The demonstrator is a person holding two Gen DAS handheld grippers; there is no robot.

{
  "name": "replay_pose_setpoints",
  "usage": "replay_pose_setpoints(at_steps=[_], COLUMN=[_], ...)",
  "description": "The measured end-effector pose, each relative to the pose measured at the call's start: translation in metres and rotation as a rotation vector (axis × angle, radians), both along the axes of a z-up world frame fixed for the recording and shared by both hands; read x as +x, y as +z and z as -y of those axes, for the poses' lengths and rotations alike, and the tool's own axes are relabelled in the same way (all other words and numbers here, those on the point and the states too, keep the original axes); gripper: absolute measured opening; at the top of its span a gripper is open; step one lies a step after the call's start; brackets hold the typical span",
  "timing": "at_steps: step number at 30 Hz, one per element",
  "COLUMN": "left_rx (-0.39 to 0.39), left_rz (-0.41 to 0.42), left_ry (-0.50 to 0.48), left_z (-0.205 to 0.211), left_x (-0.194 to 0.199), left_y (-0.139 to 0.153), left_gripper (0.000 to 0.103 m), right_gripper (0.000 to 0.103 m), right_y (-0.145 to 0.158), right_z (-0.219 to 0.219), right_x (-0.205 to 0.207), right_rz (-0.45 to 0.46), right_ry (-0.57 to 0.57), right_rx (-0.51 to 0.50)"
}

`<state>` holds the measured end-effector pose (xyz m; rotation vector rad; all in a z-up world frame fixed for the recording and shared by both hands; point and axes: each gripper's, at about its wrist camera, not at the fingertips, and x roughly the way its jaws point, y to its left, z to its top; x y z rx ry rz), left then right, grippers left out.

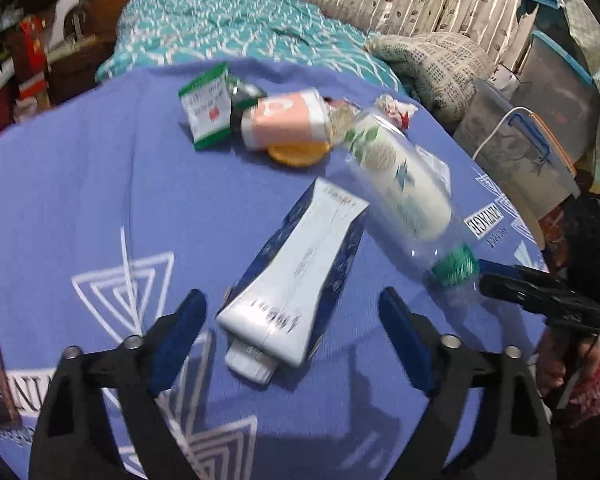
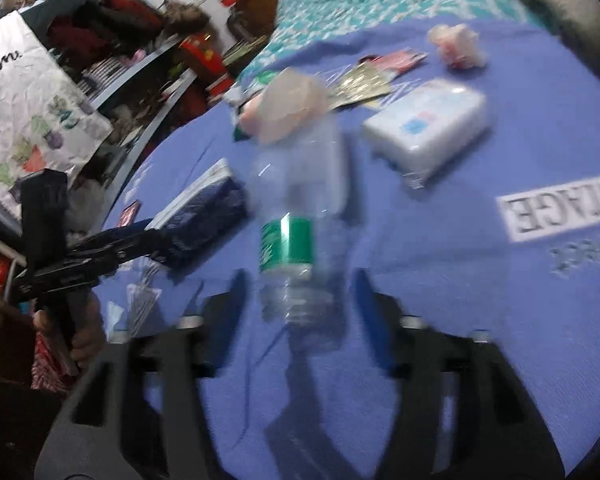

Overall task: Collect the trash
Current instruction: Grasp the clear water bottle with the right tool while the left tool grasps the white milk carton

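Note:
A white and dark-blue carton [image 1: 300, 272] lies on the blue cloth [image 1: 100, 200], its near end between the spread blue pads of my left gripper [image 1: 292, 300]; the pads stand clear of it. To its right lies a clear plastic bottle [image 1: 400, 192] with a green band at the neck. In the right wrist view that bottle [image 2: 296, 208] points its neck between the fingers of my right gripper [image 2: 300, 304], which is open with gaps on both sides. The picture there is blurred. Each gripper shows in the other's view: the right gripper [image 1: 488, 278] and the left gripper [image 2: 152, 240].
Further back lie a pink-labelled bottle [image 1: 284, 120], a green and white packet [image 1: 208, 116], an orange lid [image 1: 298, 154], a crumpled wrapper [image 2: 456, 46] and a white tissue pack [image 2: 424, 124]. A printed white bag [image 2: 28, 112] hangs left. Storage bins [image 1: 520, 152] stand right, a bed [image 1: 228, 28] behind.

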<state>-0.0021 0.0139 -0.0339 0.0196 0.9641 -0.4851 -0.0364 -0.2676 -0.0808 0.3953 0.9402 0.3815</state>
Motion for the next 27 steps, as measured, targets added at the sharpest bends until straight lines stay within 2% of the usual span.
replay_pose_setpoints(at_steps=[2,5,11,15,17,19,20,21,22,24,27], left_rx=[0.026,0.106,0.159,0.16,0.17,0.163,0.156,0.152,0.146,0.112,0.015], left_rz=[0.025,0.064,0.058,0.032,0.036,0.04,0.042,0.045,0.043,0.033,0.004], left_ry=[-0.01,-0.013,-0.019,-0.022,-0.019,-0.022,-0.018,-0.015,-0.014,-0.009,-0.023], left_z=[0.008,0.024,0.032,0.031,0.03,0.028,0.027,0.025,0.024,0.019,0.012], left_x=[0.003,0.009,0.014,0.014,0.013,0.011,0.01,0.009,0.009,0.006,0.005], left_y=[0.003,0.001,-0.013,-0.023,-0.026,-0.025,-0.025,-0.025,-0.025,-0.023,-0.017], left_gripper=[0.086,0.087,0.086,0.07,0.068,0.065,0.064,0.061,0.06,0.058,0.057], right_gripper=[0.077,0.077,0.079,0.079,0.079,0.069,0.05,0.043,0.043,0.043,0.043], right_y=[0.003,0.008,0.01,0.002,-0.004,-0.009,-0.013,-0.014,-0.014,-0.014,-0.006], right_z=[0.004,0.0,-0.032,-0.052,-0.059,-0.065,-0.068,-0.07,-0.069,-0.06,-0.045], right_x=[0.0,0.006,0.017,0.028,0.037,0.044,0.046,0.045,0.043,0.039,0.028], right_rz=[0.029,0.049,0.083,0.074,0.056,0.041,0.03,0.034,0.038,0.028,0.044], right_ry=[-0.025,-0.016,0.068,0.099,0.111,0.131,0.136,0.133,0.131,0.132,0.114], right_rx=[-0.013,-0.022,-0.088,-0.145,-0.169,-0.191,-0.214,-0.228,-0.227,-0.147,-0.038])
